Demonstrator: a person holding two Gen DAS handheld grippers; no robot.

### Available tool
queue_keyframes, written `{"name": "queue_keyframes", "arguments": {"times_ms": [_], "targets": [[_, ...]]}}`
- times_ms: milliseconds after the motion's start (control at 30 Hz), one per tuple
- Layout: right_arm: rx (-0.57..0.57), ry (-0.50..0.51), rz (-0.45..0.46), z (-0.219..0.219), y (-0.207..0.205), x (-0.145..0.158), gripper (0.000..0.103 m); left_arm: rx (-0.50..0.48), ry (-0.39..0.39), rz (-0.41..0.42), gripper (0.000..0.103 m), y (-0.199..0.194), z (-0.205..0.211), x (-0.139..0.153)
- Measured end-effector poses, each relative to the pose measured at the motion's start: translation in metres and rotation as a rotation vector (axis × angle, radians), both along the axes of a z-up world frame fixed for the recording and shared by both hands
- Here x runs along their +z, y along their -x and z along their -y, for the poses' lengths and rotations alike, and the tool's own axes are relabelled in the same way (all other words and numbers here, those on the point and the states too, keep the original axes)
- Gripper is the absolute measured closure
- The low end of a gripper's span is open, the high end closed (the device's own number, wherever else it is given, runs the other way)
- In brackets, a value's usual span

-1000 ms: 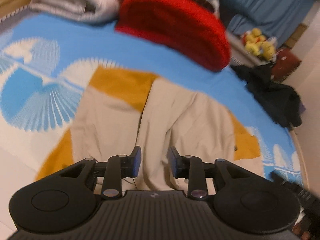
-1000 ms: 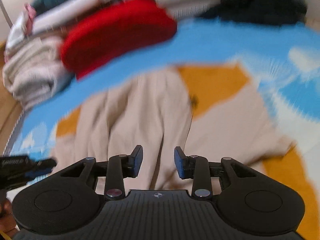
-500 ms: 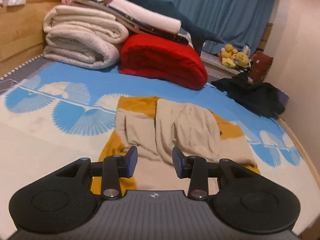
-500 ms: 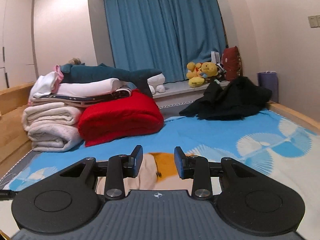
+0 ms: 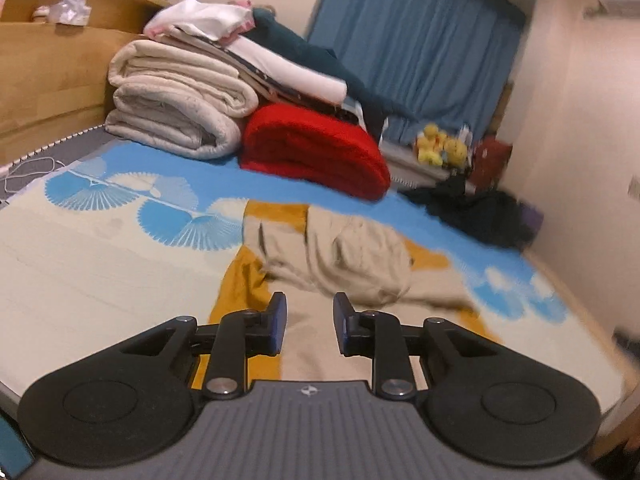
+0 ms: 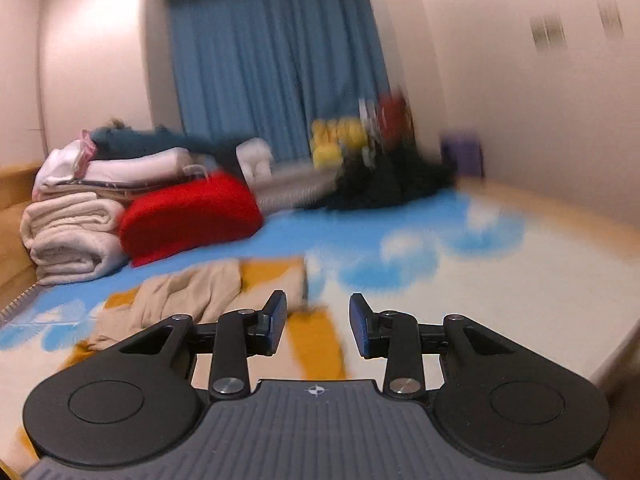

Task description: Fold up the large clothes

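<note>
left gripper (image 5: 307, 322): fingers spread, nothing between them, held above the near edge of the bed (image 5: 80, 272). right gripper (image 6: 318, 328): fingers spread a little wider, also empty, pointing low across the bed toward its far right side.

task item: beige and mustard-yellow large soft garment (image 5: 344, 256), lying rumpled in the middle of the blue, white and cream patterned bed cover, its near hem just ahead of the left fingers. in the right view the same garment (image 6: 188, 300) sits left of the fingers, not between them. fold not yet tidy; the upper beige layer is bunched into a hump.

risks, as judged:
- right view is motion-blurred and aimed off the cloth; closing now would probably catch only the bed cover, or nothing.
- bunched layers: a pinch at the hump may take one ply only, so the fold drags crooked.
- cover pattern also carries cream, so garment edge and cover are easy to confuse near the hem.
- folded red fleece blanket (image 5: 316, 148) and the stack of rolled cream quilts (image 5: 180, 104) crowd the far edge; a long pull that way could shove cloth against them.
- dark heap of clothing (image 5: 476, 212) at the far right corner could snag a wide sweep.
</note>
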State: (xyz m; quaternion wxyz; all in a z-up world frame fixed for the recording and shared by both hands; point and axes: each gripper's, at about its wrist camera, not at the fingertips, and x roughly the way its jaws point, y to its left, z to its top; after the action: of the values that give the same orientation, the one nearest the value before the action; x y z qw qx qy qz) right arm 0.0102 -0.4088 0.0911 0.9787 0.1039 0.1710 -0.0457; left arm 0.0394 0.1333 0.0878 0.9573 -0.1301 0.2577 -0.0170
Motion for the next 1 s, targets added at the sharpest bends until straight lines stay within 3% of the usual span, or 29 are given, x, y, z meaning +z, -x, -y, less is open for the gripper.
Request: {"name": "queue_keyframes", "arguments": {"times_ms": [33, 100, 267, 433, 600, 800, 867, 933, 1000], "targets": [[0.017, -0.026, 0.019, 0.001, -0.003, 0.0, 0.066, -0.007, -0.009, -0.026, 0.075, -0.003, -0.001, -0.012], [0.021, 0.036, -0.017, -0.003, -0.015, -0.01, 0.065, 0.005, -0.005, -0.119, 0.075, -0.017, -0.003, -0.033], [0.039, -0.016, -0.284, 0.009, -0.056, -0.056, 0.064, 0.033, -0.038, -0.27, 0.075, -0.045, -0.01, -0.073], [-0.047, -0.015, -0.56, 0.019, -0.095, -0.109, 0.064, 0.167, 0.056, -0.406, 0.07, -0.058, -0.045, -0.104], [-0.076, -0.082, -0.646, 0.026, -0.109, -0.131, 0.064, 0.267, 0.097, -0.512, 0.055, -0.066, -0.07, -0.13], [-0.096, -0.012, -0.716, 0.024, -0.113, -0.144, 0.062, 0.269, 0.119, -0.595, 0.055, -0.073, -0.077, -0.151], [-0.129, -0.034, -0.713, 0.029, -0.111, -0.144, 0.06, 0.243, 0.066, -0.597, 0.056, -0.074, -0.068, -0.151], [-0.138, -0.062, -0.72, 0.034, -0.112, -0.148, 0.056, 0.222, 0.014, -0.591, 0.076, -0.073, -0.06, -0.15], [-0.115, -0.062, -0.728, 0.03, -0.112, -0.152, 0.05, 0.207, 0.026, -0.583, 0.087, -0.071, -0.058, -0.148]]}}
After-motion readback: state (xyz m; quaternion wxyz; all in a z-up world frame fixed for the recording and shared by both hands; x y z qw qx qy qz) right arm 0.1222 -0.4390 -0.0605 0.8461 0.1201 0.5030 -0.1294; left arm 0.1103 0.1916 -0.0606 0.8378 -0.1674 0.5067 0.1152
